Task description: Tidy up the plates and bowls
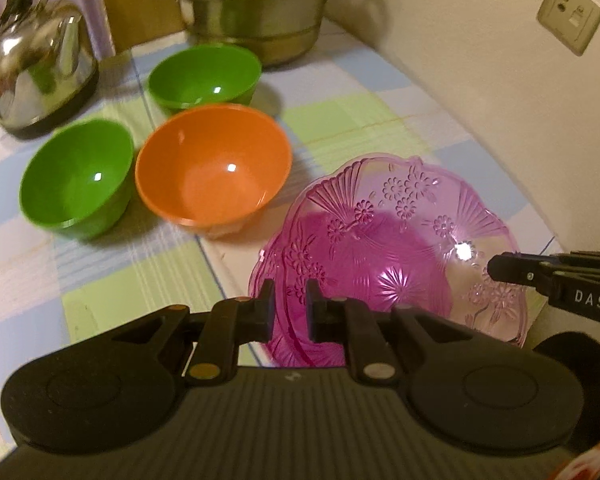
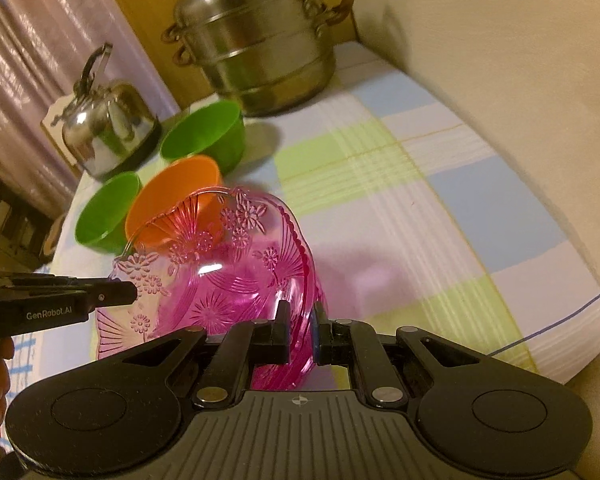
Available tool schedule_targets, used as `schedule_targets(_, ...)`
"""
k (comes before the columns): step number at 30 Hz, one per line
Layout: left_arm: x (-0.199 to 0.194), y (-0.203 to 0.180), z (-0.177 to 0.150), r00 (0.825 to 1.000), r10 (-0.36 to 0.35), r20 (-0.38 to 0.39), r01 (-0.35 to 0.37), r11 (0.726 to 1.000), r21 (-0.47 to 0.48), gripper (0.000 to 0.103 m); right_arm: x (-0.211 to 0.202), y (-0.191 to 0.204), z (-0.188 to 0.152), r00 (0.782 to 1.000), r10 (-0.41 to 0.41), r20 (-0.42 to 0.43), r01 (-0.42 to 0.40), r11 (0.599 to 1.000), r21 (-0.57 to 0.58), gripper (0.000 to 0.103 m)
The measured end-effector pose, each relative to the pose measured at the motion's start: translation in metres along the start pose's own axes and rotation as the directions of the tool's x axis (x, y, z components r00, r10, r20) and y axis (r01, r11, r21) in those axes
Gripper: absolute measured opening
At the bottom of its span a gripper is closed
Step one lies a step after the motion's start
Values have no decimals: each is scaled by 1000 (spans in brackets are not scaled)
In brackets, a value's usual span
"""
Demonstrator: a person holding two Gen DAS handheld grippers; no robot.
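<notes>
**Both claws pinched on the pink dish's rim**

Here, the largest thing under you is the table [image 1: 380, 92], draped in a soft woven cloth of pale blue, lime and white checks that runs up against a plain cream wall. At its far end stands a tiered steel steamer pot [image 2: 256, 60], round and dull-shining, with looped brown handles at each tier. Beside it to the left sits a polished steel kettle [image 1: 36, 68], squat and mirror-bright, on a dark base.

Next comes your pink dish [image 1: 388, 256]: clear, glassy plastic, wide and shallow, with a scalloped edge and pressed flowers and fan ribs across its wall. You hold it tilted over the near part of the table, just beside the orange bowl [image 1: 214, 168].

The bowls are smooth, glossy plastic and deep-round. The orange one stands in the middle, one green bowl [image 1: 76, 184] close on its left, and another green bowl [image 1: 204, 76] behind it, nearer the steamer.

Smallest are your tools. Your left claw [image 1: 290, 304] is nearly closed, its black pads pinching the dish's near rim. Your right claw [image 2: 302, 320] is likewise narrowed onto the opposite rim, the thin edge caught between its pads.
</notes>
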State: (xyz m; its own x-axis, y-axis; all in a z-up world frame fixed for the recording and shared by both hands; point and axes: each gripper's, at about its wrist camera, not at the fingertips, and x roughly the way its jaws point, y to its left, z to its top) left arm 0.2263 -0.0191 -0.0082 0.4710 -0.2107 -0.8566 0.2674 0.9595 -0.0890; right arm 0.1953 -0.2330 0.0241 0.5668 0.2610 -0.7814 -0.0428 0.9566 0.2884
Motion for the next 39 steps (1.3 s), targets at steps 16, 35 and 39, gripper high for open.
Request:
schedule_targets(16, 31, 12, -12, 999, 0, -49, -3, 999, -54, 14, 36, -1, -8, 998, -15, -63, 13, 999, -35, 10)
schedule_targets(35, 43, 16, -13, 998, -4, -64, 0, 998, -69, 14, 47, 0, -7, 996, -25, -81, 22, 999, -33, 10)
schedule_targets(39, 45, 16, -14, 998, -5, -69, 0, 997, -72, 14, 48, 0, -7, 996, -24, -80, 21, 999, -33, 10)
